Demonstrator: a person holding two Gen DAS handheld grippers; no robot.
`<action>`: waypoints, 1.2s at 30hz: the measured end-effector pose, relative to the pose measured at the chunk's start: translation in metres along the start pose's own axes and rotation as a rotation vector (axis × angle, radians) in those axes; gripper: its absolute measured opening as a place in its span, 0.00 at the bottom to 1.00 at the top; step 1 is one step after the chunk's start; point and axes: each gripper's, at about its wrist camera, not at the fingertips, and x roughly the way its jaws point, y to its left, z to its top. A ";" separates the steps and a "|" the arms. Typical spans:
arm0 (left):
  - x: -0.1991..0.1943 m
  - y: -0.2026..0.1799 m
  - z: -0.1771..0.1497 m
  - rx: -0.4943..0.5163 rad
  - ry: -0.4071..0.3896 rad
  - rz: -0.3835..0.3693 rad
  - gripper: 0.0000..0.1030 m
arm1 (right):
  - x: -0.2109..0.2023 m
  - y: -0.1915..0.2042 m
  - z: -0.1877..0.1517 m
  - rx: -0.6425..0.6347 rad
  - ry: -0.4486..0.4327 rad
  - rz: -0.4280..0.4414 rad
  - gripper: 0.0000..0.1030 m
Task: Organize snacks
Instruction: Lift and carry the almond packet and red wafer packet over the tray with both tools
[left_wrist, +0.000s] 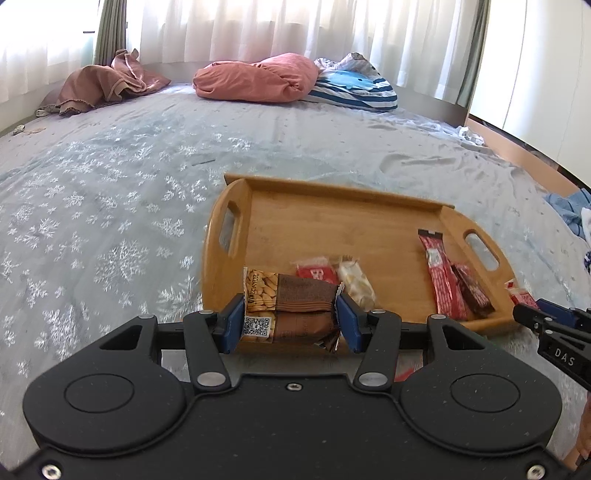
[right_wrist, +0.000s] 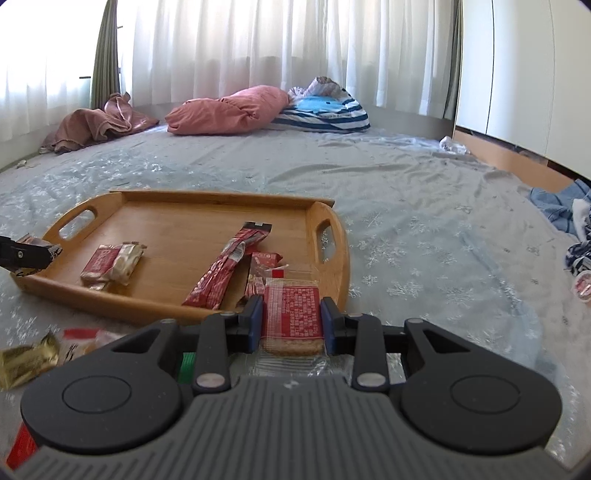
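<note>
Over the bed, both grippers, left gripper (left_wrist: 291, 320) clamped on a peanut bar (left_wrist: 291, 310) and right gripper (right_wrist: 291, 322) on a biscuit pack (right_wrist: 291, 314), should clear the tray (right_wrist: 177, 216) rim, then release onto bare wood.

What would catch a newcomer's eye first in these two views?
The wooden tray on the pale bedspread, with red snack packets lying loose in it. Close up, the left gripper is shut on a brown peanut bar at the tray's near edge, and the right gripper is shut on a red-printed cracker pack near the tray's right handle. A pink pillow lies by the curtains.
</note>
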 end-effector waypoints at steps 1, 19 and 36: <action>0.003 0.000 0.003 -0.002 0.001 0.000 0.48 | 0.003 0.000 0.002 -0.003 0.000 -0.003 0.37; 0.056 -0.003 0.012 0.053 0.061 0.040 0.48 | 0.050 0.008 0.015 -0.046 0.042 -0.021 0.37; 0.074 -0.006 0.013 0.018 0.073 0.058 0.49 | 0.066 0.008 0.023 0.047 0.062 0.013 0.37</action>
